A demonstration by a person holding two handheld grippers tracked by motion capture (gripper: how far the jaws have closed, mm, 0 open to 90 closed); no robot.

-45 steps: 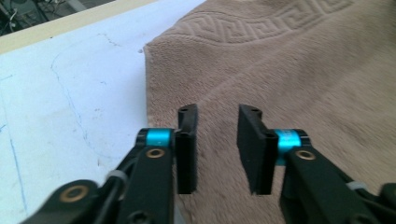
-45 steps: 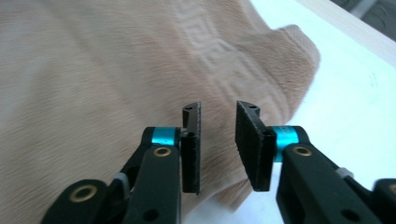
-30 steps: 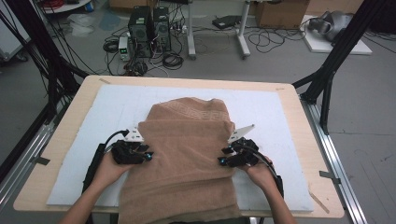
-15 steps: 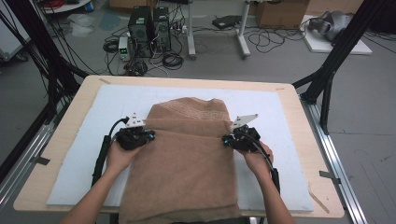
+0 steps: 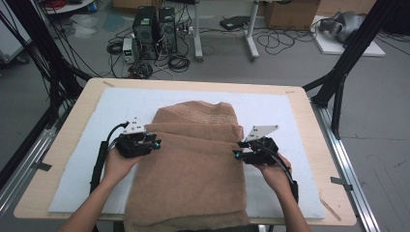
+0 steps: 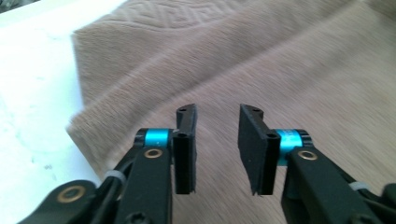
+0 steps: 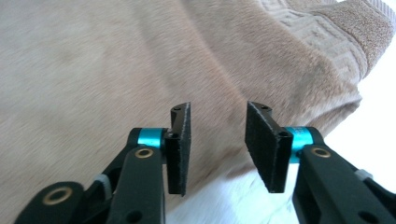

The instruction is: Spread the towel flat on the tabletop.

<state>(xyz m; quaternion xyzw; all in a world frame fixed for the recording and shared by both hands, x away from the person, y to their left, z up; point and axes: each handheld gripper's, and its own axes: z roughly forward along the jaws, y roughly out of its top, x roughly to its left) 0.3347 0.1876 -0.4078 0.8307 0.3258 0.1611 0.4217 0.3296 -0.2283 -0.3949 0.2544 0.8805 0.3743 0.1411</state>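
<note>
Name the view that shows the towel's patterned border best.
The left gripper view: the key-pattern border runs sharp across the towel's far end. The right gripper view catches part of it at the corner; the high view shows it small and faint.

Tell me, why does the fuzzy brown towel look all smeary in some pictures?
In the left gripper view the towel is streaked with motion blur, while the left gripper stays sharp; in the right gripper view the towel is soft and the white mat glares nearly blank behind the crisp right gripper; the high view is evenly lit, slightly grainy.
</note>
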